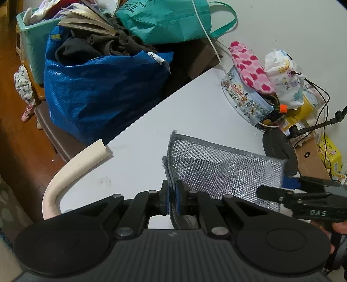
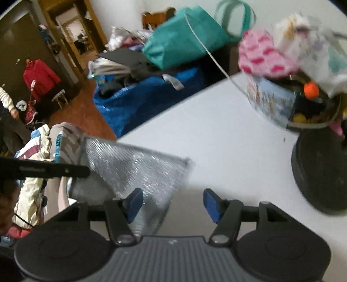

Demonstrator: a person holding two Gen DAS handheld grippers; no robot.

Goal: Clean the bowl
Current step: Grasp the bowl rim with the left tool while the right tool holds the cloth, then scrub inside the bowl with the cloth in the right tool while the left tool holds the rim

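My left gripper [image 1: 172,197] is shut on a silver mesh scouring cloth [image 1: 221,169] and holds it up above the white table [image 1: 173,112]. The cloth also shows in the right wrist view [image 2: 134,171], hanging just ahead of and left of my right gripper [image 2: 172,204], which is open and empty with the cloth's lower corner near its left pad. The right gripper appears at the right edge of the left wrist view [image 1: 303,195]. No bowl is in view.
A cookie tin [image 1: 247,99] stuffed with a pink heart cloth [image 1: 249,67] and wrappers stands at the back right. A black round stand base [image 2: 321,171] sits beside it. A blue bag [image 1: 97,86] and teal bag [image 1: 169,19] are off the table's left edge. A cream foam edge guard [image 1: 71,169] curves along the table's left edge.
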